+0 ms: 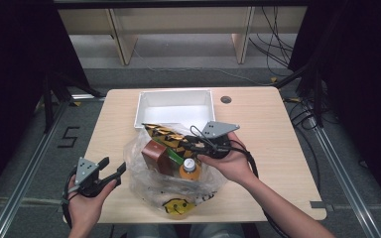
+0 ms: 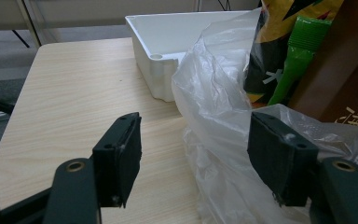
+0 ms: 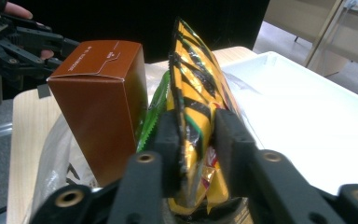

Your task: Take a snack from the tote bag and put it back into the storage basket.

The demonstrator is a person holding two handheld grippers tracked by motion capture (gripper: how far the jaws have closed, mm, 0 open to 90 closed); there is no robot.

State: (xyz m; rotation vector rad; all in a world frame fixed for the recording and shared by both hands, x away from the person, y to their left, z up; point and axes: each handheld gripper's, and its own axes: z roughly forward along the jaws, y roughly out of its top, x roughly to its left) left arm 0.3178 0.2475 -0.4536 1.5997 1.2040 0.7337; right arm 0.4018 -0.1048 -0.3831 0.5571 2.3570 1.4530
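Pale wood table [image 1: 278, 144], right gripper [image 3: 196, 140] clamping crinkly yellow-black packet [image 3: 196, 93] (foil), left gripper [image 2: 196, 158] released beside clear bag [image 2: 214, 93].

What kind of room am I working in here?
Likely a lab or data-recording workspace, not a home: a small wooden table ringed by dark curtains, loose cables on the floor, and metal floor rails.

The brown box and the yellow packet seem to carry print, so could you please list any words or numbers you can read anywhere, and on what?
"5": on the floor left of the table.
Brown box: pale lettering on top, too small to read.
Yellow packet: print too blurred.
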